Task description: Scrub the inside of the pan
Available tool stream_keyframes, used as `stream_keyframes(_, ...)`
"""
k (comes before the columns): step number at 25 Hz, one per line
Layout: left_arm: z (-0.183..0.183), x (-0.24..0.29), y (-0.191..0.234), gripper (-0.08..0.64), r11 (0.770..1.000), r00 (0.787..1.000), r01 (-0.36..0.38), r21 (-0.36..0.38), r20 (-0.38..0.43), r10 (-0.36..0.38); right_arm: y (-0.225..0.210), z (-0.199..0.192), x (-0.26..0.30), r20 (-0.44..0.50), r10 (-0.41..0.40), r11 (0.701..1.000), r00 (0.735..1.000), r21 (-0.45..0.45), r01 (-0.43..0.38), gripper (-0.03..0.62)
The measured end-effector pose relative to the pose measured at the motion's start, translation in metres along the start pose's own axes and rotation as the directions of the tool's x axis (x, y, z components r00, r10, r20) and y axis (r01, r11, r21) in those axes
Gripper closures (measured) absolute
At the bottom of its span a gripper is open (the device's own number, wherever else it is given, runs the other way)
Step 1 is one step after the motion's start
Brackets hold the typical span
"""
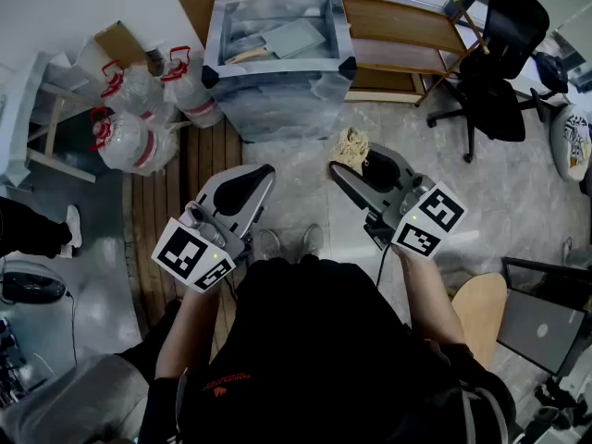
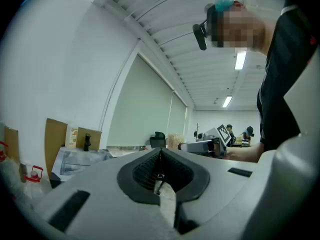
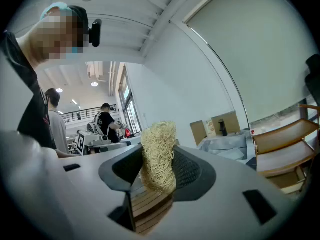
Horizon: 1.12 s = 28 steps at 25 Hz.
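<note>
My right gripper (image 1: 347, 166) is held at waist height and is shut on a pale tan fibrous scrubber (image 1: 351, 145). In the right gripper view the scrubber (image 3: 159, 154) stands upright, pinched between the dark pads (image 3: 189, 170). My left gripper (image 1: 261, 176) is level with it on the left, its jaws shut with nothing between them; in the left gripper view the ribbed pads (image 2: 149, 169) meet along one seam. Each gripper shows in the other's view: the right gripper (image 2: 202, 145) and the left gripper (image 3: 92, 139). No pan shows in any view.
A clear plastic storage bin (image 1: 277, 54) stands on the floor ahead, with a wooden shelf (image 1: 407, 40) and a black office chair (image 1: 499, 72) to its right. Large water bottles (image 1: 139, 109) lie at the left beside wooden floor slats (image 1: 199, 155). People stand far off.
</note>
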State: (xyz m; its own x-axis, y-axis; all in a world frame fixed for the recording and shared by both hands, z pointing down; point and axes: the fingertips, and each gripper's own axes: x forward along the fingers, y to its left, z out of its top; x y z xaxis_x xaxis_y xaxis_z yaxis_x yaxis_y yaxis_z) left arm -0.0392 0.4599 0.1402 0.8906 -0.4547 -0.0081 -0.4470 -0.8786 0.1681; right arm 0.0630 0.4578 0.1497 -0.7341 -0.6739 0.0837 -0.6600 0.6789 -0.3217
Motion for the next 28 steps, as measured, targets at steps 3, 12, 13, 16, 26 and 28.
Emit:
stream_keyframes(3, -0.002, 0.002, 0.000, 0.540, 1.000, 1.000, -0.002, 0.000, -0.001, 0.002, -0.002, -0.001, -0.001, 0.003, 0.003, 1.000, 1.000, 0.002, -0.003, 0.410)
stream_keyframes(12, -0.003, 0.017, -0.001, 0.540, 1.000, 1.000, -0.020, 0.003, -0.007, 0.020, -0.019, 0.007, -0.012, 0.045, 0.012, 0.999, 0.999, 0.035, -0.014, 0.407)
stream_keyframes(13, -0.003, 0.020, -0.002, 0.540, 1.000, 1.000, -0.022, 0.005, -0.007, 0.022, -0.021, 0.007, -0.014, 0.045, 0.015, 0.999, 0.999, 0.034, -0.017, 0.407)
stream_keyframes(16, -0.005, 0.028, -0.006, 0.540, 1.000, 1.000, -0.028, 0.011, -0.008, 0.028, -0.030, 0.007, -0.022, 0.048, 0.020, 0.999, 0.999, 0.032, -0.022, 0.407)
stream_keyframes(26, -0.010, 0.057, -0.012, 0.540, 1.000, 0.999, -0.023, 0.017, -0.024, 0.023, -0.056, 0.013, -0.039, 0.056, 0.022, 0.999, 0.998, 0.035, -0.024, 0.407)
stream_keyframes(28, -0.010, 0.064, -0.008, 0.540, 1.000, 1.000, -0.019, 0.022, -0.021, 0.019, -0.063, 0.015, -0.038, 0.056, 0.020, 0.999, 0.998, 0.033, -0.022, 0.407)
